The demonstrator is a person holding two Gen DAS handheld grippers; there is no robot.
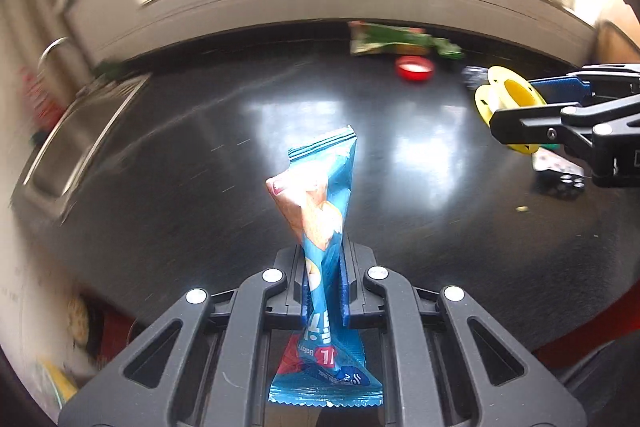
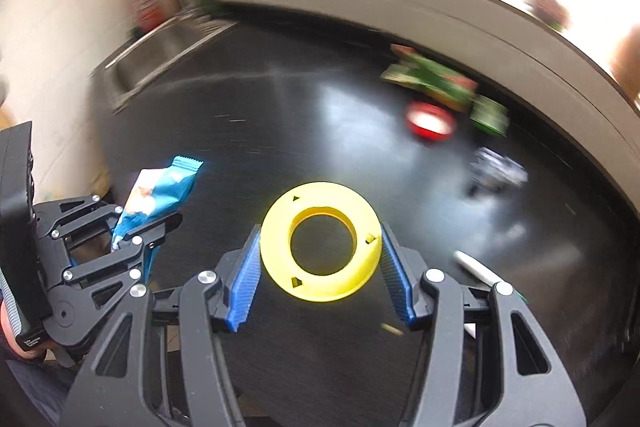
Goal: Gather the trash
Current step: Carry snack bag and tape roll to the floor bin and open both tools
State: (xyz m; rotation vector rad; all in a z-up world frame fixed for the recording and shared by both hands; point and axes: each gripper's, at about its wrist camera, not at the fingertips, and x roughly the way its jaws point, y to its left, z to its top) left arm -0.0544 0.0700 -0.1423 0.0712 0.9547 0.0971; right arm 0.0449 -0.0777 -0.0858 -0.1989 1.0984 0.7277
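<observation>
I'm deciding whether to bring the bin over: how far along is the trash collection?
Nothing looks binned yet; no bin shows. In hand: the left gripper is shut on a blue snack wrapper, and the right gripper clamps a yellow plastic spool. Left on the black counter: a green wrapper, a red cap, a crumpled dark wrapper and a white pen-like item.

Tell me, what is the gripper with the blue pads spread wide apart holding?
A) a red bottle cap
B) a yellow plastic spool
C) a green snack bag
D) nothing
B: the right gripper has its pads pressed on both sides of the yellow plastic spool, lifted above the black countertop.
</observation>
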